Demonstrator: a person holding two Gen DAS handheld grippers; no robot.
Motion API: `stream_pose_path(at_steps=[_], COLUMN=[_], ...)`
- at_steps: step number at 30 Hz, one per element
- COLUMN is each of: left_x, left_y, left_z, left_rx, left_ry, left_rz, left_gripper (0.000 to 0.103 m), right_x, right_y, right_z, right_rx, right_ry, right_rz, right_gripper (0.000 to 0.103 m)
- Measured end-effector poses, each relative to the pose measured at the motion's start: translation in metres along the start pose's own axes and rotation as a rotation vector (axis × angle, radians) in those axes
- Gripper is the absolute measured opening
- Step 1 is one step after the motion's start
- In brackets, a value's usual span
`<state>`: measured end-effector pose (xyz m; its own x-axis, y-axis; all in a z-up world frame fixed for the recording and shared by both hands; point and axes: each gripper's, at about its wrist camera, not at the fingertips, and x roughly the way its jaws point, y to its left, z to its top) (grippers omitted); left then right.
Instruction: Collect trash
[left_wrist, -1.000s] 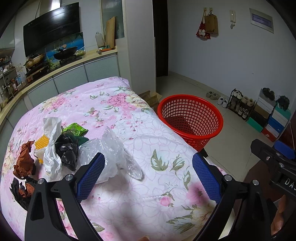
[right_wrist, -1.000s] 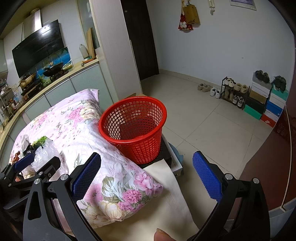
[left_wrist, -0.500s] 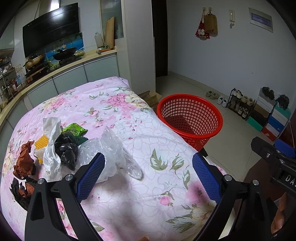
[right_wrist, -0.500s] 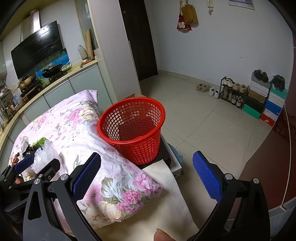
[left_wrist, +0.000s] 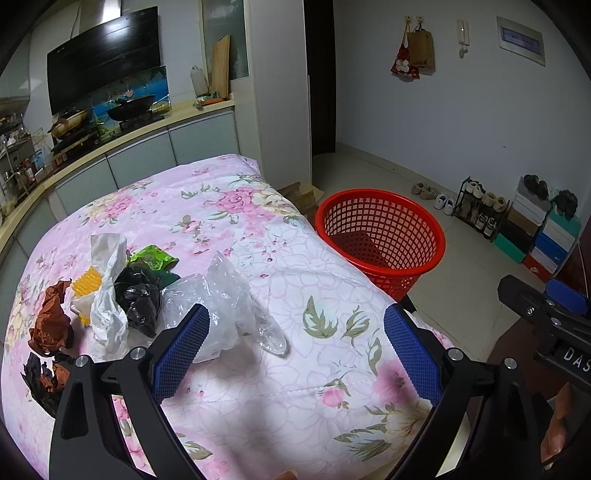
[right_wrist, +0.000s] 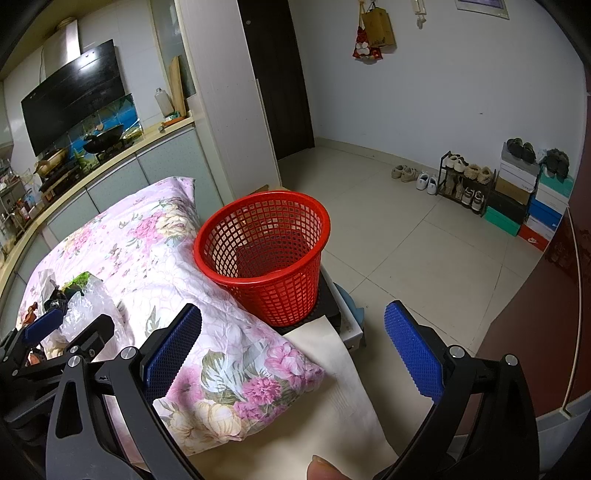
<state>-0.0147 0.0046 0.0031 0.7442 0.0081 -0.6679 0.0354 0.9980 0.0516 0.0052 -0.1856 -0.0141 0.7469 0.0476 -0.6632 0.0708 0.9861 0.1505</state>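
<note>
Above the floral quilt (left_wrist: 258, 229), the left gripper (left_wrist: 295, 347) hovers wide open beside the clear plastic bag (left_wrist: 221, 295); the right gripper (right_wrist: 291, 347), also spread empty, faces the red basket (right_wrist: 264, 254).

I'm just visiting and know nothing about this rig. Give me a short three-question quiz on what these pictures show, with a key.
1. True or false: the left tool is shut on the clear plastic bag.
2. Multiple choice: the red mesh basket holds A) crumpled paper, B) a black bag, C) nothing visible.
3. Fill in: the trash pile, with the black bag and brown crumpled paper, lies on the floral ____.

Key
1. False: both the left and the right tool are open and hold nothing.
2. C.
3. Quilt.
</note>
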Motion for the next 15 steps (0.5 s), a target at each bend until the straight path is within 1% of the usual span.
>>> stream_pose_path(at_steps=[7, 11, 15], left_x=[-0.001, -0.003, -0.007], left_y=[0.004, 0.013, 0.031], left_z=[-0.001, -0.005, -0.009], left_rx=[-0.005, -0.016, -0.038], left_ry=[0.000, -0.008, -0.016], left_rz=[0.004, 0.025, 0.049], left_gripper=[0.092, 0.092, 0.092], right_x=[0.001, 0.006, 0.016], right_y=[0.002, 0.007, 0.021], right_z=[-0.003, -0.012, -0.022], right_rx=[-0.005, -0.024, -0.069], right_ry=[0.002, 0.008, 0.040], right_rz=[0.008, 0.044, 0.096], right_gripper=[0.096, 0.096, 0.096])
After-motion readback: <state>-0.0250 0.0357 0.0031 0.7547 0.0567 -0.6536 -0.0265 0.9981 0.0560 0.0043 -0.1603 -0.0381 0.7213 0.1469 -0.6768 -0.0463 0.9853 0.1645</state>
